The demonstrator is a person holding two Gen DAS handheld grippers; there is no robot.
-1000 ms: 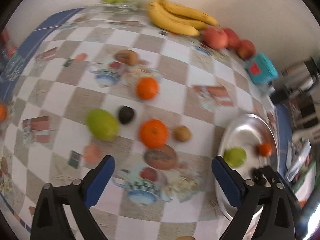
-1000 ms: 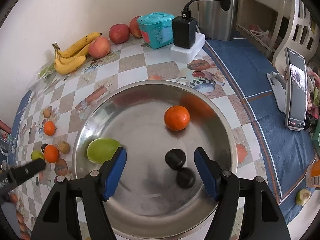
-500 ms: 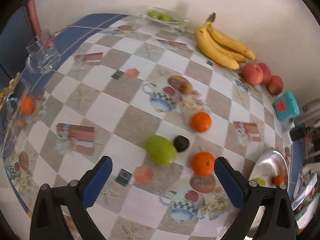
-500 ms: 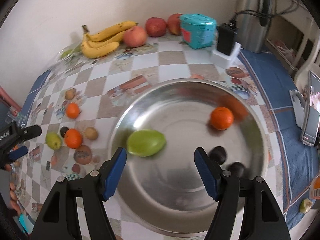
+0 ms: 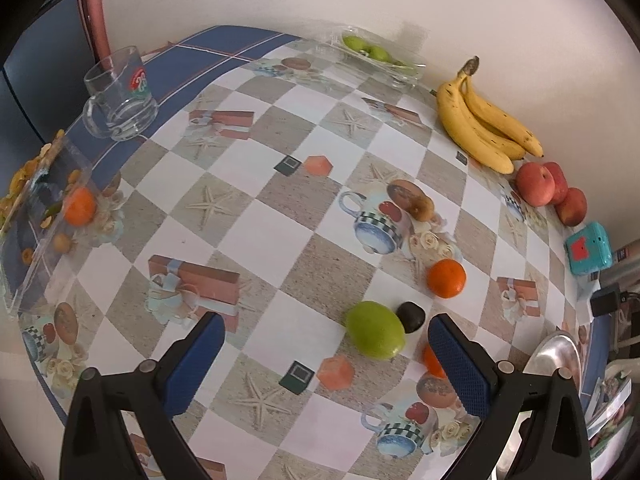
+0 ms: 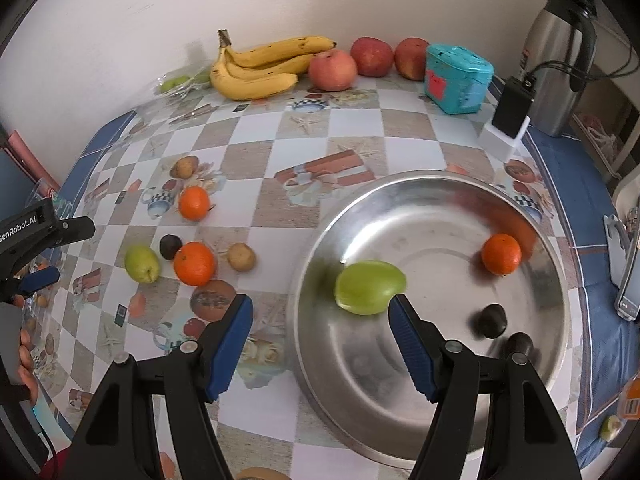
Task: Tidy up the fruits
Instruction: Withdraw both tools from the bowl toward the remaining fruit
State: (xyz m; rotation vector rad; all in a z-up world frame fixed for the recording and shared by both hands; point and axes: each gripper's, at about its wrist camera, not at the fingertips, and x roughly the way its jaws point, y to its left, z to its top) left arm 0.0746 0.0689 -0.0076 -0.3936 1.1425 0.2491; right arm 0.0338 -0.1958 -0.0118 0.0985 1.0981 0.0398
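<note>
Steel bowl [image 6: 532, 216] holds a green mango, tangerine, two dark fruits | loose green mango [image 5: 375, 335] sits beside dark fruit [image 5: 410, 317] on table | I keep left gripper [image 5: 326, 364] spread empty, centre it over mango | right gripper [image 6: 320, 346] gapes empty.

A glass mug [image 5: 120, 96] is standing on the blue border of the worktop [image 5: 256, 236], which is wearing a checked printed cloth. A teal box [image 6: 458, 80] is sitting by the wall, with a black adapter [image 6: 514, 108] plugged into a white block [image 6: 502, 140] just beside it and a steel kettle [image 6: 560, 68] standing behind. A phone [image 6: 632, 276] is leaning upright at the right edge.
</note>
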